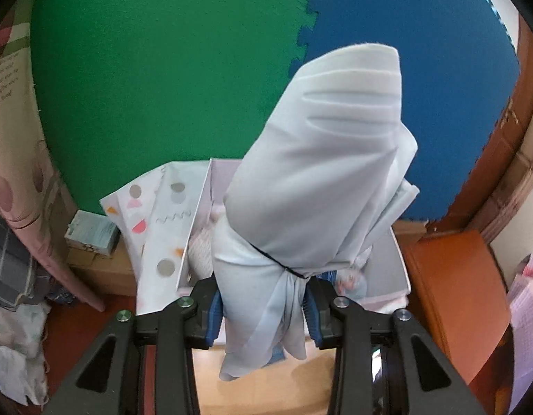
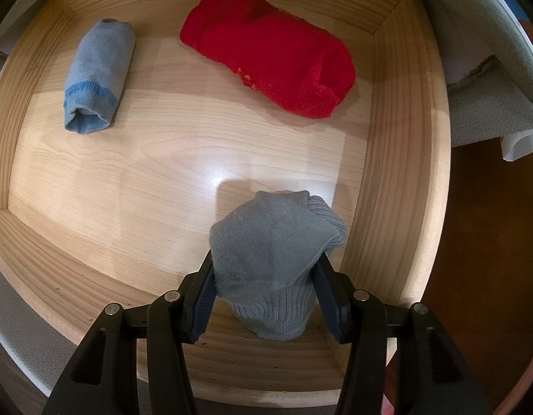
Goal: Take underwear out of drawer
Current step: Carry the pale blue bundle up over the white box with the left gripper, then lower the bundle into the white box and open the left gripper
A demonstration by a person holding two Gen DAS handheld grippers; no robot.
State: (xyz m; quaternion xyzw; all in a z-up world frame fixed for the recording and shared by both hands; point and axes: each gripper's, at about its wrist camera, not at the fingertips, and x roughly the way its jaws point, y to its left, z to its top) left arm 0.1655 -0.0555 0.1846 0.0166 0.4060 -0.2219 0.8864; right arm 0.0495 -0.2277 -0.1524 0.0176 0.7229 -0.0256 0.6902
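In the left wrist view my left gripper (image 1: 263,307) is shut on a pale blue rolled garment (image 1: 318,173) bound by a thin dark band, held up in the air in front of the green and blue wall mats. Looking straight down, the right wrist view shows the wooden drawer (image 2: 404,173). There my right gripper (image 2: 264,294) is shut on a grey sock bundle (image 2: 273,242) near the drawer's front right corner. A red rolled bundle (image 2: 269,52) and a light blue rolled bundle (image 2: 97,72) lie at the back of the drawer.
Below the held garment stands an open white box (image 1: 391,269) with a dotted lid (image 1: 162,221) tilted at its left. A small teal carton (image 1: 93,231) and cloth piles sit at the left, an orange-brown panel (image 1: 453,290) at the right. Dark floor (image 2: 491,242) lies right of the drawer.
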